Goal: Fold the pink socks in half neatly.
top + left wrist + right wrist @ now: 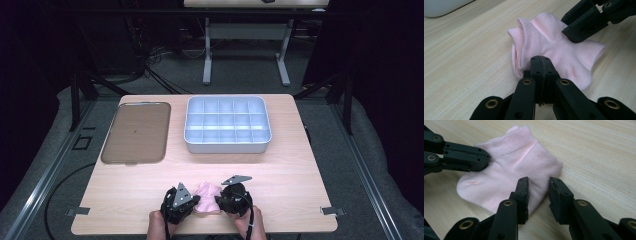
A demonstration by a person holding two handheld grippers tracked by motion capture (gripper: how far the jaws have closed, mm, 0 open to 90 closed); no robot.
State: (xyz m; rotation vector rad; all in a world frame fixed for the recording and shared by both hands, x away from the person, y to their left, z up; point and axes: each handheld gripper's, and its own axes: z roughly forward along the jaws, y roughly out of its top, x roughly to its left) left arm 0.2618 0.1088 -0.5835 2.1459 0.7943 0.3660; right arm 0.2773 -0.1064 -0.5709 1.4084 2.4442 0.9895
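Observation:
A pink ankle sock (pixel 207 192) lies flat on the wooden table near its front edge, between my two grippers. My left gripper (pixel 540 62) is shut, and its joined tips rest against the sock (pixel 554 42) near the cuff; I see no fabric between the pads. From the other side my right gripper (pixel 539 182) stands open over the sock's (pixel 509 167) edge. One of its jaws is above the fabric and the other is beside it over bare wood, and neither pad presses on the sock. In the high view the left gripper (pixel 199 204) and right gripper (pixel 217 200) point toward each other.
A pale divided tray (pixel 227 144) with several empty compartments sits at the back centre of the table. A flat brown tray (pixel 136 132) lies to its left. The table's front edge is just behind the hands. Another table's legs stand beyond the far edge.

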